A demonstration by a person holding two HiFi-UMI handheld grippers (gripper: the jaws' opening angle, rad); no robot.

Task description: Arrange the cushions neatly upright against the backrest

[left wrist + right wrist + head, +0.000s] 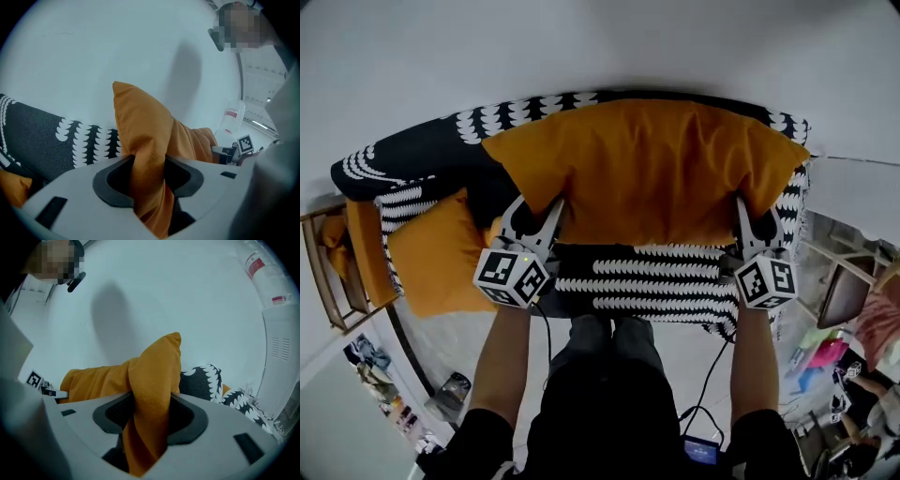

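Over the sofa, both hand-held grippers clamp the cushion, seemingly lifted.

We count one black-and-white sofa, two orange cushions on it, a large cushion and a small cushion, plus a left hand-held gripper and a right hand-held gripper.

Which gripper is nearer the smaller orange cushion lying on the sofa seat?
Left. The left gripper, clamped on the big cushion's lower corner, sits right beside the small cushion. The right gripper holds the opposite corner, across the sofa.
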